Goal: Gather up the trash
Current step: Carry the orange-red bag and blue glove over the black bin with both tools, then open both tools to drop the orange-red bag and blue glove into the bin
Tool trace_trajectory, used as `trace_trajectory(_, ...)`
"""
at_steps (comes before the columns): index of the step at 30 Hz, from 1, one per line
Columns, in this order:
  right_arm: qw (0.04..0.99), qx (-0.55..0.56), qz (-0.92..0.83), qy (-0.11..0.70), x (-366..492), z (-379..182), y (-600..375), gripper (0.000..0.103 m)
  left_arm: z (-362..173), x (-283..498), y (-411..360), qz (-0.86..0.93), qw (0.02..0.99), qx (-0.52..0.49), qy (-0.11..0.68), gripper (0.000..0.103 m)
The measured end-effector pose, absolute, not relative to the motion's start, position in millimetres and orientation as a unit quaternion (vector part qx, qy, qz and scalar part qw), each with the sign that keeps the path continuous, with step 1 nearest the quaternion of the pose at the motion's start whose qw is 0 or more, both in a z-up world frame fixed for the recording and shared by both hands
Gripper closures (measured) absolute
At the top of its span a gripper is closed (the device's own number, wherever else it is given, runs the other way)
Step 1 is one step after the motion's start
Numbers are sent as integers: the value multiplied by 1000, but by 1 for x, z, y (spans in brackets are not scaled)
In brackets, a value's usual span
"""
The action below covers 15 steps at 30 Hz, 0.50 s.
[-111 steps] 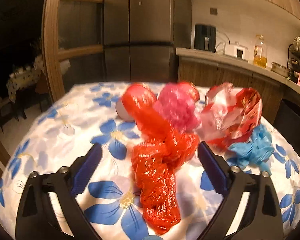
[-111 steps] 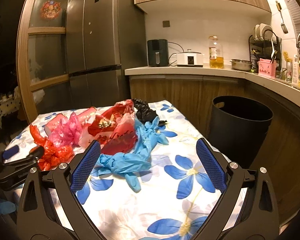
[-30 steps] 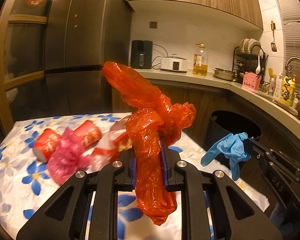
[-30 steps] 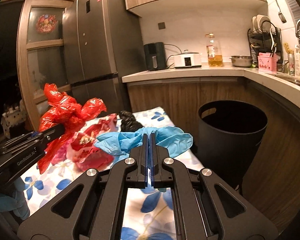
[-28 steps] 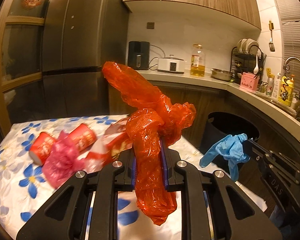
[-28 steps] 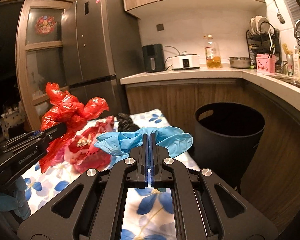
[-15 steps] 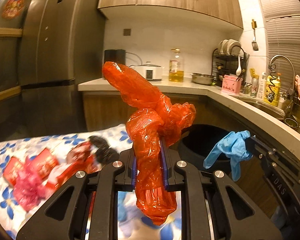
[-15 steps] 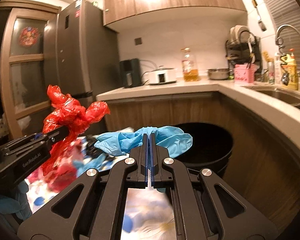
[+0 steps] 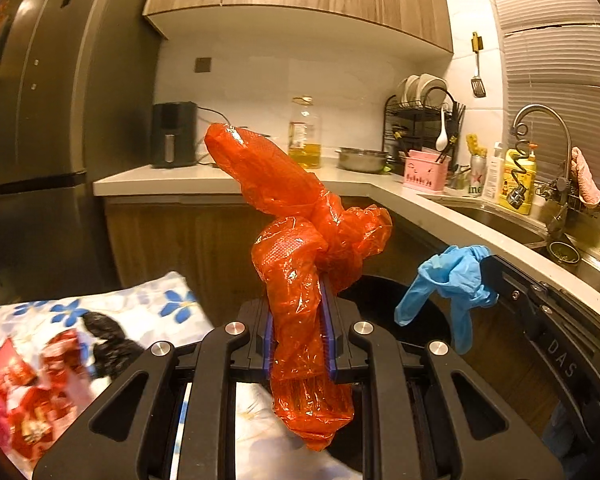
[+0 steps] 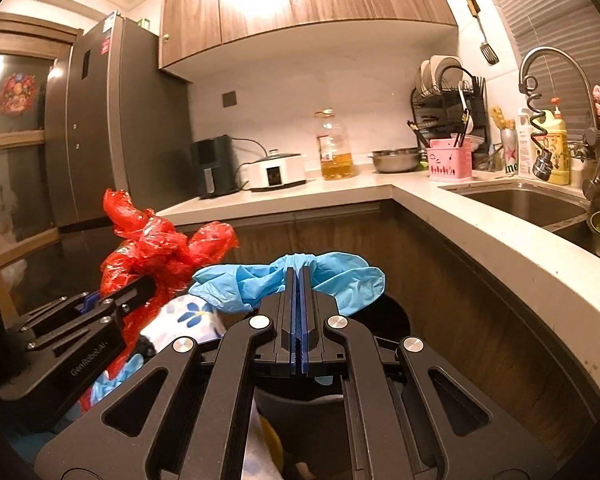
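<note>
My left gripper (image 9: 298, 300) is shut on a crumpled red plastic bag (image 9: 300, 240), which sticks up above the fingers and hangs below them. My right gripper (image 10: 299, 276) is shut on a blue rubber glove (image 10: 252, 282) that drapes to both sides of the fingers. The black trash bin (image 10: 396, 316) stands just beyond and below both grippers, its rim partly hidden by them. In the left wrist view the glove (image 9: 448, 280) hangs over the bin (image 9: 384, 292). In the right wrist view the red bag (image 10: 156, 248) sits to the left.
The flowered table (image 9: 140, 300) lies at lower left with a black bag (image 9: 108, 336) and red wrappers (image 9: 40, 380) on it. A wooden counter (image 10: 480, 232) curves around the bin, with a sink (image 10: 532, 204), oil bottle (image 10: 336, 148) and dish rack (image 10: 448, 92).
Both grippers have swung right, away from the table and toward the bin, each keeping its load. The table with its trash has slid to the left edge of both views.
</note>
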State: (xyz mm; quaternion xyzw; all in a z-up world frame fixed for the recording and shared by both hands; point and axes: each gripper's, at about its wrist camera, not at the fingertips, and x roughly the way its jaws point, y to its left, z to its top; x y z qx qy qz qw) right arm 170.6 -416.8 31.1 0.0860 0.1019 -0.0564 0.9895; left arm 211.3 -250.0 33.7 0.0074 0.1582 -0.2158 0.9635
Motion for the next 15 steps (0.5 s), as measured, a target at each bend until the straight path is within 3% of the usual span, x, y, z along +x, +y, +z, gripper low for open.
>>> trace_trajectory(15,988,89,-61,113,207,31,-443,101,25,254,-287,-250,952,-7,175,83)
